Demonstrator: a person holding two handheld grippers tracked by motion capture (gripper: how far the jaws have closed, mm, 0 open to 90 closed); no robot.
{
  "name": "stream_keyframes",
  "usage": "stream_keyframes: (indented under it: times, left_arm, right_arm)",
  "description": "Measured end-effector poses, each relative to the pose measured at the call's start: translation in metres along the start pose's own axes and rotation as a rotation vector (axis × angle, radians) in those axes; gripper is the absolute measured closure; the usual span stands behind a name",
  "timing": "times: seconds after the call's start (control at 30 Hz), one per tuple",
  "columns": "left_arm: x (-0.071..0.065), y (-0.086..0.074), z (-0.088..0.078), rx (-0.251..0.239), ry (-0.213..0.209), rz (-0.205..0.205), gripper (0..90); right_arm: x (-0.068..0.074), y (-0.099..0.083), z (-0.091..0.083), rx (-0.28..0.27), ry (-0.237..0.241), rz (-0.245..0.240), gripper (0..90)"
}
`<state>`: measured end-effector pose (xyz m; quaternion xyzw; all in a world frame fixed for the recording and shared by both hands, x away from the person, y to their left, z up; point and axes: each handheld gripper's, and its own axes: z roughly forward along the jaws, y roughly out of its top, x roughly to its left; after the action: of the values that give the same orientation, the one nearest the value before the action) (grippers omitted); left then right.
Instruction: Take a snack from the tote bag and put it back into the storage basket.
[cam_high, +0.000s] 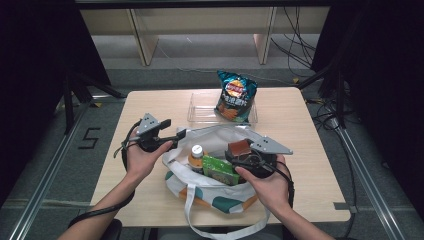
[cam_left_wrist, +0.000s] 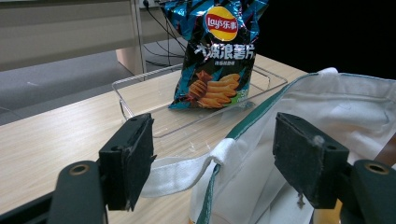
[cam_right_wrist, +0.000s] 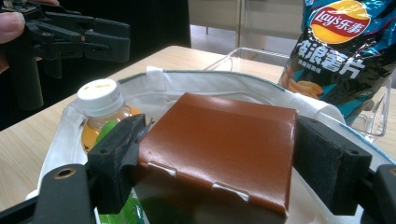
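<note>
A white tote bag (cam_high: 215, 192) with teal and orange patches stands open on the wooden table (cam_high: 300, 130). Inside it are a bottle (cam_high: 197, 152) of orange drink with a white cap and a green packet (cam_high: 218, 169). My right gripper (cam_high: 234, 154) is shut on a flat brown box (cam_high: 239, 147), held over the bag's mouth; in the right gripper view both pads press the brown box (cam_right_wrist: 219, 149) on its sides, above the bottle (cam_right_wrist: 99, 100). My left gripper (cam_high: 179, 133) is open at the bag's left rim; the bag's rim and strap (cam_left_wrist: 187, 168) lie between its jaws without touching the pads.
A clear plastic tray (cam_high: 202, 107) sits at the table's far side with a blue bag of crisps (cam_high: 235, 97) standing in it. Dark curtains flank the table, and cables and shelf legs are on the floor behind.
</note>
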<state>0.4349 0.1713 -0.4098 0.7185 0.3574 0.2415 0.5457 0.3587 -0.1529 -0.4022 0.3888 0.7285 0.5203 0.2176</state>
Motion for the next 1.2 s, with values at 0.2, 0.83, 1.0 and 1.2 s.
stream_keyframes:
  times: [0.2, 0.83, 1.0, 1.2]
  left_arm:
    - [0.0005, 0.0005, -0.0005, 0.000, 0.002, 0.000, 28.5]
    - [0.0005, 0.0006, 0.0000, -0.007, -0.007, 0.004, 28.4]
    - [0.0010, 0.0009, -0.0010, 0.000, 0.001, 0.006, 28.4]
    - [0.0008, 0.0009, -0.0009, 0.000, 0.002, 0.005, 28.4]
  right_arm:
    - [0.0060, -0.0009, -0.0020, -0.008, -0.009, -0.005, 16.9]
    - [0.0055, -0.0062, 0.0042, 0.002, -0.066, -0.054, 24.7]
    - [0.0044, -0.0068, 0.0021, 0.009, -0.057, -0.048, 25.5]
    - [0.0012, -0.0068, 0.0017, 0.006, -0.023, -0.059, 26.1]
